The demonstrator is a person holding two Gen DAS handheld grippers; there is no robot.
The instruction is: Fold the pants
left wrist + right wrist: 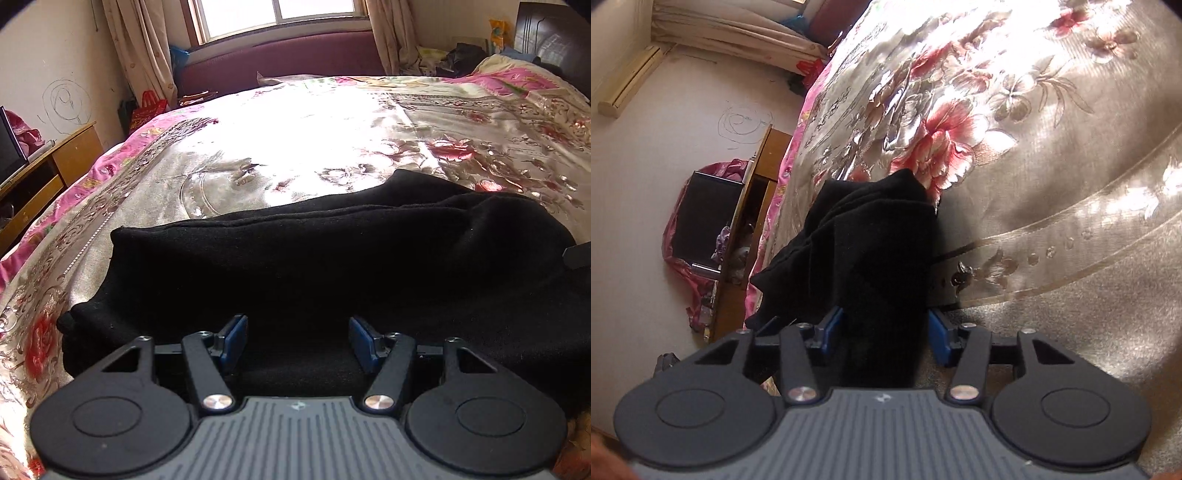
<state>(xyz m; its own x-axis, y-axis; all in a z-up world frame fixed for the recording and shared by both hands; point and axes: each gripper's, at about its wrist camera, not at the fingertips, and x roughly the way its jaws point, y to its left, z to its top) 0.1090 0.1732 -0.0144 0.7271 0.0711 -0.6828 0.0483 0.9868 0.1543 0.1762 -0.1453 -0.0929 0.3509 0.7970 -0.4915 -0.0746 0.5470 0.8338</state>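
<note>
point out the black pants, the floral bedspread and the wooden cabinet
black pants (295,258), left wrist view, middle of the folded cloth.
floral bedspread (1052,155), right wrist view, bare satin beside the big red flower.
wooden cabinet (75,146), left wrist view, top front panel.

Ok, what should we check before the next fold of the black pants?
1. Pants lying on the bedspread: ok.
2. Pants already folded into layers: ok.
3. Left gripper open, cloth under it, pads not pinching: ok.
4. Right gripper around the pants' end: ok; whether it pinches, cannot tell.
5. Edges neatly lined up: not ok, far end looks bunched.
6. Bedspread beyond the pants bare: ok.
</note>
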